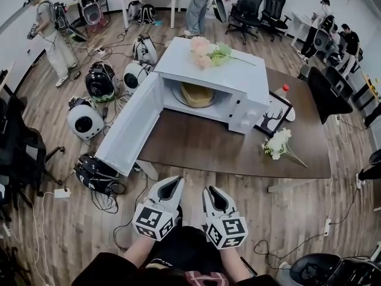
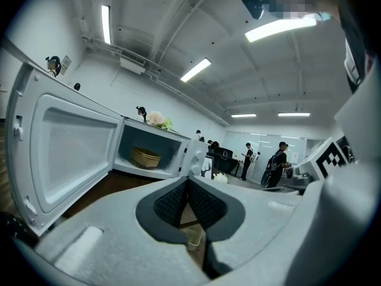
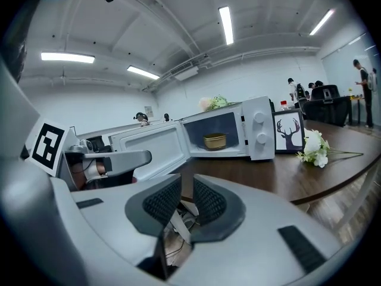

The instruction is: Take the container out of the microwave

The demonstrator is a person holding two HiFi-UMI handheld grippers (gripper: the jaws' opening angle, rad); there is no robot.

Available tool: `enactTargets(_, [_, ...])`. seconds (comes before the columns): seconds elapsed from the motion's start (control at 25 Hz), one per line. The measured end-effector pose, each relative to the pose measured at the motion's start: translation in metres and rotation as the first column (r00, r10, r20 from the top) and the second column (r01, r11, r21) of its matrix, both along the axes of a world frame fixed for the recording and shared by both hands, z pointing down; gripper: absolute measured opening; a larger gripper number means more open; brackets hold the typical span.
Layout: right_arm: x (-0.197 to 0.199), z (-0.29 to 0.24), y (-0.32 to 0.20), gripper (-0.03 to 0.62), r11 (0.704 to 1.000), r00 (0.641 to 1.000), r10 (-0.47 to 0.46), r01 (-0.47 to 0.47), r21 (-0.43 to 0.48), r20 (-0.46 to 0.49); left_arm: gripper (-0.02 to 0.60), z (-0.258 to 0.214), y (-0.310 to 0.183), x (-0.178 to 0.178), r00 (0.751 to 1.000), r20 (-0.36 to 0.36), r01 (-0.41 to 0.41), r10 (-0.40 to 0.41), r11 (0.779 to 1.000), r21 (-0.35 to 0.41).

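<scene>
Left claw (image 1: pixel 172 182) closed, right claw (image 1: pixel 215 193) slightly parted, both empty before the table (image 1: pixel 238 169) edge.

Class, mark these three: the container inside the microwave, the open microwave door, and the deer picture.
container (image 1: pixel 196 94), head view, on its side wall.
microwave door (image 1: pixel 128 130), head view, middle of its inner face.
deer picture (image 1: pixel 272 120), head view, on the deer print.

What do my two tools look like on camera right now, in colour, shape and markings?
The left tool and the right tool match. Each is a pale grey moulded shell that narrows to two jaws lined with black, cross-hatched pads. At the rear of each sits a white cube printed with black square markers.
</scene>
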State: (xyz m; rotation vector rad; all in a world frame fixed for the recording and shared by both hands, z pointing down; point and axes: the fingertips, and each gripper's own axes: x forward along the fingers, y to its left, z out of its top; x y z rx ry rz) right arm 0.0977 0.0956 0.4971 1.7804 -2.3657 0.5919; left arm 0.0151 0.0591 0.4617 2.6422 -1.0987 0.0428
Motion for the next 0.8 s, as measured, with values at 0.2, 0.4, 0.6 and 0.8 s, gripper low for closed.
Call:
enactTargets(0.2, [0.006,0.001,-0.038,0.069,1.000,1.000,0.001,-0.001,-0.011,-0.025,0.009,-0.002,-0.040,0.005,1.000,0.007,0.010,-0.011,0.999,0.031])
enactTargets(0.4, [0.007,-0.006,-0.092,0.069,1.000,0.998,0.011,-0.011,-0.004,-0.054,0.009,0.009,-0.093,0.010,0.998,0.060,-0.003,0.004,1.000,-0.015])
enactTargets(0.6, [0.006,-0.011,-0.146,0.074,1.000,0.996,0.027,-0.026,0.007,-0.088,0.009,0.012,-0.148,0.014,0.997,0.076,-0.024,0.026,0.999,-0.026])
enactTargets(0.8, [0.007,-0.009,-0.187,0.079,0.998,0.993,0.057,-0.056,0.007,-0.100,0.009,0.012,-0.188,0.018,0.995,0.087,-0.052,0.053,0.998,-0.019])
